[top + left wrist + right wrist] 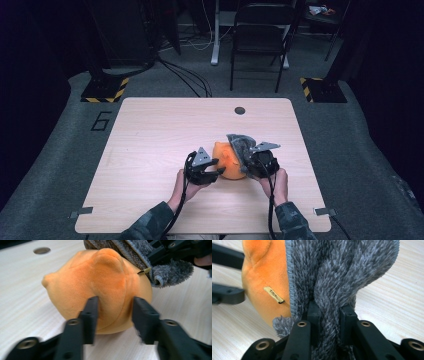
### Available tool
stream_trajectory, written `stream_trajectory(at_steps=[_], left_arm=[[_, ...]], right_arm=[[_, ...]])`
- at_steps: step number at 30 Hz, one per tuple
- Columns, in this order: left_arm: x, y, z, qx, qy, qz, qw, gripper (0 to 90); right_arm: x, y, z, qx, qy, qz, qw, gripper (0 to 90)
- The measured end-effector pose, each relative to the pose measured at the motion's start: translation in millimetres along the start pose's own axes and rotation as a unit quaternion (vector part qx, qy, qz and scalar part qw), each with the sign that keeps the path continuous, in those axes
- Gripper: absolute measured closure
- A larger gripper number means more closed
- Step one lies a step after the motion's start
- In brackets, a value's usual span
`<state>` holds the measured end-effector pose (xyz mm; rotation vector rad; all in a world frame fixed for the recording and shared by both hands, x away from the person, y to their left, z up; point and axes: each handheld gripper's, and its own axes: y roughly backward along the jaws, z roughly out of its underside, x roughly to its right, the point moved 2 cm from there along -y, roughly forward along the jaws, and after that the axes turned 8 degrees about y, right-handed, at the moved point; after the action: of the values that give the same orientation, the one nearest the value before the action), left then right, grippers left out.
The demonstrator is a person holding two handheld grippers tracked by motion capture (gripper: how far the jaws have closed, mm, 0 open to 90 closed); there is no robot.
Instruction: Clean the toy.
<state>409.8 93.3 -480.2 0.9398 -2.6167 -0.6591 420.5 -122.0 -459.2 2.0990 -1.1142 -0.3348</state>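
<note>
Plush (227, 161), orange, lying on table (150, 140) toward the near edge, between both grippers. Grey cloth (337, 277) draped over plush's right side, bunched and pinched tight by right gripper (329, 312). Left gripper (113, 307) parted, jaws flanking a ridge on plush, pads not pressing. To do well: re-seat left jaws deeper on plush before squeezing, keep plush steady, draw cloth gently off plush, mind small tag (273, 294) beside cloth edge. No containers near plush; nothing holding anything.
</note>
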Motion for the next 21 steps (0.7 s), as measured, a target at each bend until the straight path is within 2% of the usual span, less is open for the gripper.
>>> stream_trajectory(at_steps=[2, 3, 6, 8, 10, 12, 15, 18, 19, 20, 21], left_arm=[[2.2, -5.2, 2.0, -0.006, -0.021, -0.017, 0.9996, 41.6], [2.8, -9.0, 5.0, -0.012, -0.026, -0.018, 0.9994, 44.1], [2.4, -13.3, 10.9, -0.005, -0.037, -0.023, 0.999, 57.7], [0.7, -12.9, 11.0, 0.001, -0.034, -0.02, 0.9992, 69.1], [0.5, -12.2, 10.7, 0.01, -0.026, -0.015, 0.9995, 76.0], [-0.2, -10.0, 8.9, 0.015, -0.015, -0.011, 0.9997, 78.9], [-1.0, -5.1, 4.0, 0.023, 0.018, 0.008, 0.9995, 80.4], [-0.9, -1.1, -0.1, 0.03, 0.037, 0.018, 0.9987, 80.6], [-0.9, -0.5, -1.0, 0.033, 0.037, 0.013, 0.9987, 80.6], [-0.3, -0.6, -1.5, 0.033, 0.044, 0.018, 0.9983, 80.5], [0.0, -0.9, -1.7, 0.031, 0.042, 0.02, 0.9984, 80.5]], right_arm=[[1.7, -0.4, 2.2, -0.002, -0.008, -0.003, 1.0, 74.7], [2.6, -0.9, 2.9, 0.001, -0.008, -0.004, 1.0, 74.7], [2.1, -2.4, 2.8, 0.001, -0.011, -0.003, 0.9999, 74.6], [1.5, -2.0, 2.4, 0.002, -0.013, -0.003, 0.9999, 74.5], [3.4, 1.3, 0.7, 0.008, -0.009, -0.001, 0.9999, 74.5], [2.8, 8.8, -3.2, 0.018, -0.005, 0.011, 0.9998, 74.6], [-0.3, 27.0, -14.3, 0.054, 0.002, 0.01, 0.9985, 74.6], [-10.9, 40.8, -26.1, 0.085, 0.008, 0.0, 0.9964, 74.6], [-16.2, 42.8, -28.9, 0.091, 0.012, -0.005, 0.9957, 74.6], [-21.9, 42.5, -31.2, 0.091, 0.02, -0.01, 0.9956, 74.6], [-27.5, 39.9, -32.2, 0.084, 0.031, -0.013, 0.9959, 74.6]])
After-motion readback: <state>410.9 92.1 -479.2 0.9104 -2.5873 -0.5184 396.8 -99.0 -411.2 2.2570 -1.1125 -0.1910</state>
